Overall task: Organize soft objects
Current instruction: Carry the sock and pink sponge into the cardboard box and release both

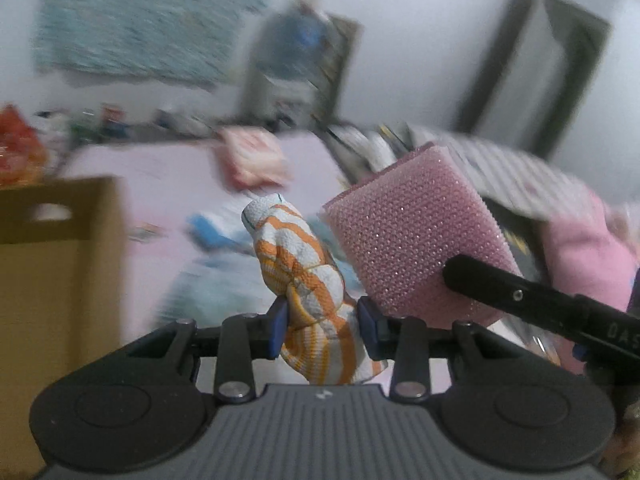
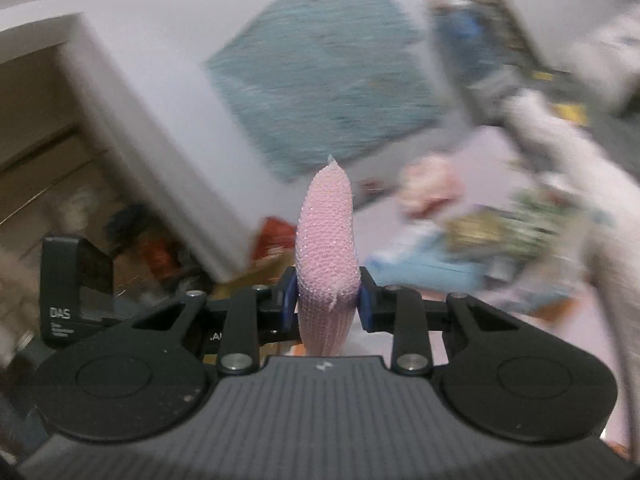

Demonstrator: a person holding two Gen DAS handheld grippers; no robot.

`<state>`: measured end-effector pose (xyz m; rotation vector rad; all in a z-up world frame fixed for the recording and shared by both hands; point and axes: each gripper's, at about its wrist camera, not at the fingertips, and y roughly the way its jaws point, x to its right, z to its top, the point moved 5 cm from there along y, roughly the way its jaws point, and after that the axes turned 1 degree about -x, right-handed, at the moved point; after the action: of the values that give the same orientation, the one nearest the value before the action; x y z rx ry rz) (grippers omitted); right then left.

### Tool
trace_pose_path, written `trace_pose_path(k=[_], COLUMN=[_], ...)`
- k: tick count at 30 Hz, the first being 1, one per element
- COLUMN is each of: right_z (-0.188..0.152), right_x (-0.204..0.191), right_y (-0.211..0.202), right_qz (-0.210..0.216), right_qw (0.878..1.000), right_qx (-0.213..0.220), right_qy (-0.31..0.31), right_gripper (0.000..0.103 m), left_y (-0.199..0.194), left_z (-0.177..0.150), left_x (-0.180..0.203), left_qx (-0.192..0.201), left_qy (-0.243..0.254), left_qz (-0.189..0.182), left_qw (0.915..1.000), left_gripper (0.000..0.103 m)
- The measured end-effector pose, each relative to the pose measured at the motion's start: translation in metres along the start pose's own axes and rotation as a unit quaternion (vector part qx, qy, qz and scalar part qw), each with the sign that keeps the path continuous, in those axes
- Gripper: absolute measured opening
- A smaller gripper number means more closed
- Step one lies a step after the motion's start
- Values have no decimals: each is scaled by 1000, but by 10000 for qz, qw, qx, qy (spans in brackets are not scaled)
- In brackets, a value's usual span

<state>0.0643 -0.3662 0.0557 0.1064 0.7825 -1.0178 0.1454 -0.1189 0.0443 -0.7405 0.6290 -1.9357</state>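
My left gripper (image 1: 322, 322) is shut on a bunched orange-and-white striped cloth (image 1: 298, 264), which sticks up between its blue pads. Just to its right floats a pink sparkly sponge (image 1: 416, 240), pinched from the right by a black finger of my right gripper (image 1: 476, 276). In the right wrist view my right gripper (image 2: 326, 298) is shut on that pink sponge (image 2: 326, 240), seen edge-on and upright. Both views are blurred by motion.
A brown cardboard box (image 1: 52, 256) with a handle cut-out stands at the left. A pale pink surface (image 1: 160, 176) behind carries a pink-and-white packet (image 1: 252, 156) and blue items (image 1: 208, 232). A pink sleeve (image 1: 580, 260) shows at the right. Clutter lines the back.
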Motion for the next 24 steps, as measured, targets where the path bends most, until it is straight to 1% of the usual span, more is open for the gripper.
trace_pose_path(k=[2,4,6,8,10,11,13,16,18,19,21,23,24], right_z=[6,8,6,1,-5,-8,-14,-21,-22,-30,-37,-46,-52], right_x=[-27,-57,-83,-107,-123,-128,-133,-139,-142,-147,-146,-147,-138], right_y=[29,66,109,156,205,232,280,337,369,380,407,430,442], right_qz=[367,691,938,1010,885,756,515,171,-58,-135,-331,-435,-526], right_qw=[9990,9960,9910,9855,9807,9784,9725,9659,9634,9625,9606,9577,9569], right_qx=[-228,-544,-942,-1350,-1736,-1916,-2270,-2579,-2671,-2699,-2743,-2809,-2813], right_qy=[-89,-160,-160,-177,-193,-176,-18,133,202,231,307,444,485], right_gripper=[28,28,28,28,28,28,28,28,28,28,28,29,29], left_y=[-27,-46,-55,-53,-40,-33,-12,10,19,28,42,53,60], left_z=[6,10,14,16,20,23,28,38,45,50,55,56,58], left_x=[-38,-76,-117,-161,-202,-219,-257,-294,-315,-321,-327,-334,-338], left_qx=[172,222,186,31,-173,-264,-471,-645,-735,-783,-866,-958,-1006], left_qy=[-204,-396,-572,-747,-875,-895,-947,-940,-930,-818,-608,-442,-392], left_qz=[290,594,959,1293,1664,1830,2214,2452,2536,2610,2850,3021,3083], left_qw=[9992,9972,9936,9888,9820,9787,9694,9628,9600,9587,9527,9474,9451], left_gripper=[38,38,38,38,38,38,38,39,39,39,39,39,39])
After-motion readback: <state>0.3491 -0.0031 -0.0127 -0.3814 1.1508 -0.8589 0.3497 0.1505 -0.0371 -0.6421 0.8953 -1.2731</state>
